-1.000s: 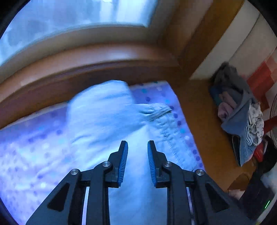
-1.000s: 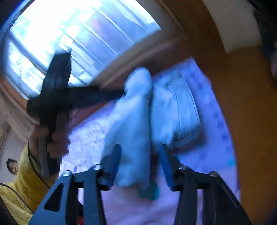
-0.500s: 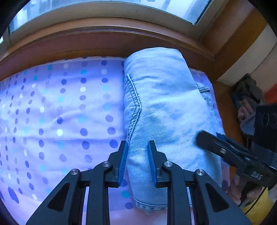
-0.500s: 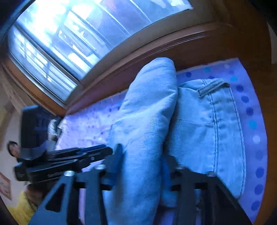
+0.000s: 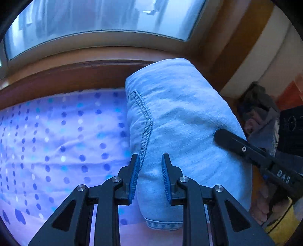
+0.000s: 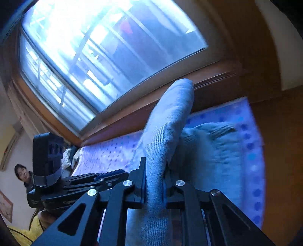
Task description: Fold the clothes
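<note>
Light blue jeans (image 5: 181, 121) lie folded on a purple polka-dot sheet (image 5: 62, 143). My left gripper (image 5: 150, 177) straddles the left seam edge of the upper layer, jaws narrow around the denim with cloth between the blue pads. My right gripper (image 6: 154, 181) is shut on a raised fold of the jeans (image 6: 166, 124), which stands up between its jaws; it also shows in the left wrist view (image 5: 246, 151), reaching onto the jeans from the right. The lower layer with the waistband (image 6: 215, 147) lies flat on the sheet.
A wooden window sill (image 5: 79, 72) and window (image 5: 98, 17) run along the far edge of the sheet. A pile of other clothes (image 5: 261, 117) lies on the wooden ledge at the right. A person (image 6: 22, 174) sits at the far left.
My right gripper has closed on the upper denim layer and lifted it into a ridge. My left gripper has settled over the seam edge, closer to the fold.
</note>
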`<state>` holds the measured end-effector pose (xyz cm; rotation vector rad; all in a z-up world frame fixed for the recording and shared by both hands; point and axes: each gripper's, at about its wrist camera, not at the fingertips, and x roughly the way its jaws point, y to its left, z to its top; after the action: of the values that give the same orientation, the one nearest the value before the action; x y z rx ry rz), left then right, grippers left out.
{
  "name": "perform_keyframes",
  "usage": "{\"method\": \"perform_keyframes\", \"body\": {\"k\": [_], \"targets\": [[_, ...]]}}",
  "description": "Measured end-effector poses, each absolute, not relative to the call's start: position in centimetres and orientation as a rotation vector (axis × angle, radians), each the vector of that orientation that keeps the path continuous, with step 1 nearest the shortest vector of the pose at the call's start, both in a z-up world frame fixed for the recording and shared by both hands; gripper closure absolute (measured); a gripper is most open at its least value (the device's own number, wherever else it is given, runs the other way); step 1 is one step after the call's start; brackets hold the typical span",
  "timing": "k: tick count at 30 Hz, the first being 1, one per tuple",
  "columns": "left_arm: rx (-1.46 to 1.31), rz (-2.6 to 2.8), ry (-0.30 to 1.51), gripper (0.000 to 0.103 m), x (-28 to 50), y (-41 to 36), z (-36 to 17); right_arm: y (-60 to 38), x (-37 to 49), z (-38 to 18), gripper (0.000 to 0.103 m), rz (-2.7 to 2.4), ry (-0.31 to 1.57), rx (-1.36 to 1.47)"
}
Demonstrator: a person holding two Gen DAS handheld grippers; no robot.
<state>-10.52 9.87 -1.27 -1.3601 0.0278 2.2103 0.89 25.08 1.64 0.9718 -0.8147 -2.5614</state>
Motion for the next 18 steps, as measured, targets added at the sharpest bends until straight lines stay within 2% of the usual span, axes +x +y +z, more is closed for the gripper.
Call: {"method": "perform_keyframes", "body": {"k": [7,11,14,18], "targets": [[-1.405,2.115,0.108,0.080,-9.8,13.1,-4.6,28.8,1.4,-4.6,0.089,-2.593,-0.947,1.134],[-1.365,2.122,0.173,0.079,-8.9,13.8,-4.6,29.7,1.9,-5.7,0.083,-2.539,-1.037,1.171],[-1.326,2.096,0.144,0.079,-7.8,13.2,-3.1,30.0,3.1,-2.8,0.080,-2.623,-0.953,1.171],[-1.300,2.013,0.072,0.079,-5.5,12.6,-2.1,29.0,1.8,1.9,0.075,-2.696,-0.711,1.070]]}}
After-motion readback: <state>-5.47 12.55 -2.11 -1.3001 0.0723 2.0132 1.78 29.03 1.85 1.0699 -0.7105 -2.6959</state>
